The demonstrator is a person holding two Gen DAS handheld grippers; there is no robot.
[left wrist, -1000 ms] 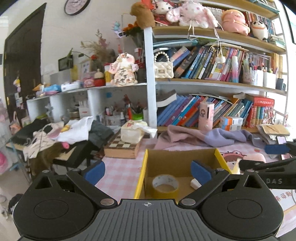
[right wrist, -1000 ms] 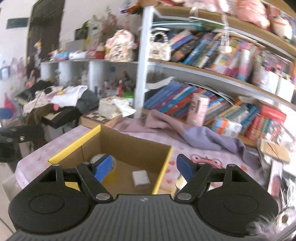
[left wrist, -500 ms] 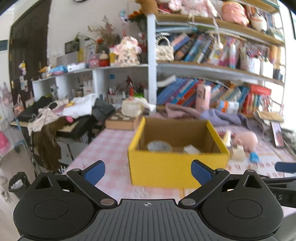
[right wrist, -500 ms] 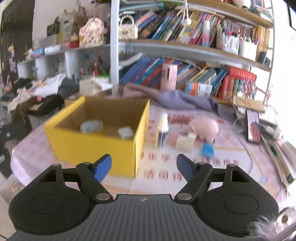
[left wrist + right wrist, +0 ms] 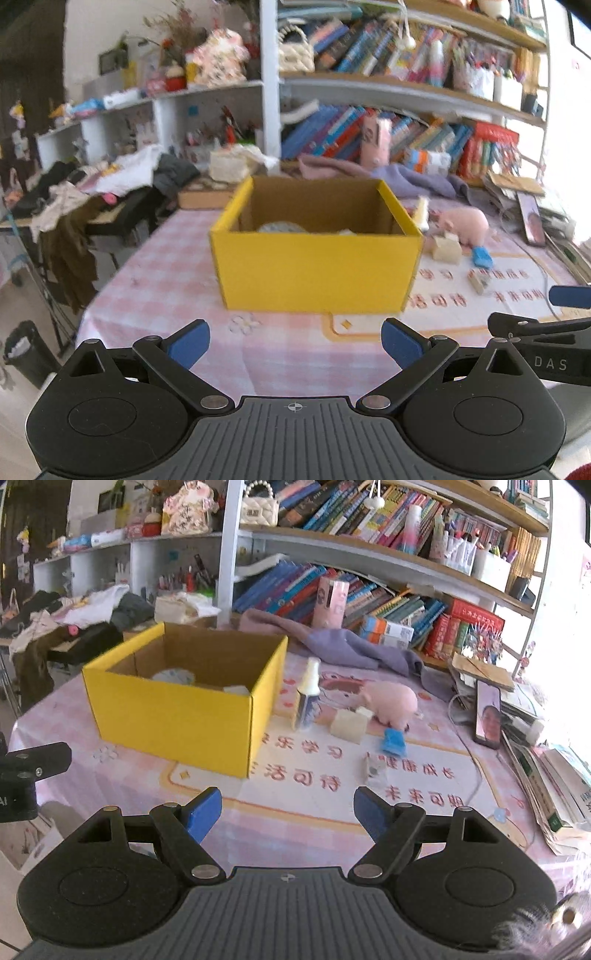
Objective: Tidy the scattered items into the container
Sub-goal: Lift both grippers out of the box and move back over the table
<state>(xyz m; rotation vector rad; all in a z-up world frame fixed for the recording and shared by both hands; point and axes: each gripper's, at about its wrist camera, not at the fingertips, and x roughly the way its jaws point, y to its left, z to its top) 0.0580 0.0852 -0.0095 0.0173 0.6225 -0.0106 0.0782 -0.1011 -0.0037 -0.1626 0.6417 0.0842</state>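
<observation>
Both the left gripper and right gripper hang empty with fingers spread, so I think the next reach is toward the pink pig toy right of the yellow cardboard box, mid-frame.

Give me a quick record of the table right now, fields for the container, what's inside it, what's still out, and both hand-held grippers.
container: yellow cardboard box, open top
inside: tape roll, small white block
still out: spray bottle, pink pig toy, beige block, blue toy, small grey item, all right of box
left hand-held gripper: open, empty
right hand-held gripper: open, empty
</observation>
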